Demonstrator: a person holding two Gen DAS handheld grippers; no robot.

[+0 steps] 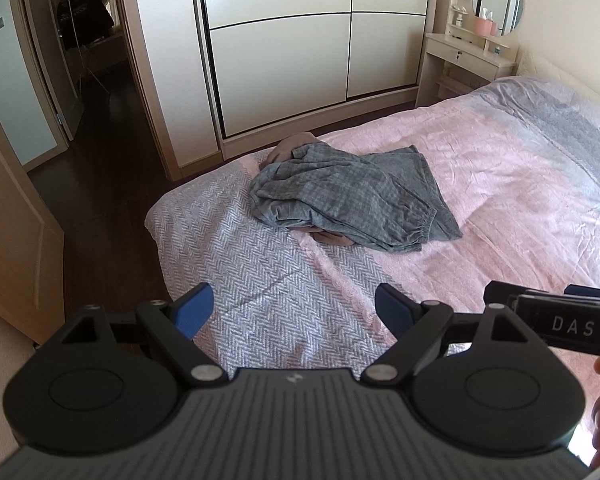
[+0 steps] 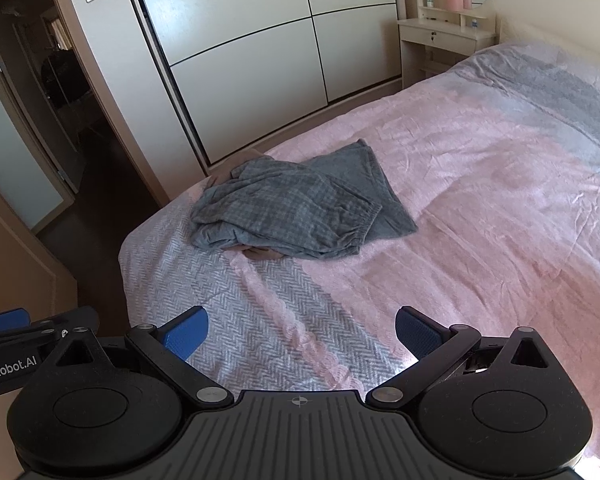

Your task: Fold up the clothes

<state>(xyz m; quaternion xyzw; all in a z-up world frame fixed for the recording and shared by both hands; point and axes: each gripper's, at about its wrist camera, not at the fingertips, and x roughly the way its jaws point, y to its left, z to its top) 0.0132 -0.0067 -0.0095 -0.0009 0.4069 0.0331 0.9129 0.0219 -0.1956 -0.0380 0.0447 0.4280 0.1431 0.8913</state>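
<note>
One grey checked garment point(image 1: 352, 196) lay crumpled on the pink-and-grey bedspread point(image 1: 500, 184), near the bed's foot corner on the wardrobe point(image 1: 300, 48) side. Its long axis ran from that corner toward the middle of the bed, elastic-gathered edge nearest the cameras. A second, brownish piece point(image 1: 290, 146) peeked from beneath it. The left gripper point(image 1: 294, 312) and the right gripper point(image 2: 302, 334) both hovered well short of it, jaws spread and empty.

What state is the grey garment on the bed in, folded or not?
Not folded. The grey garment lies in a rumpled heap on the bed, layers bunched unevenly, with another brownish piece showing beneath it.
</note>
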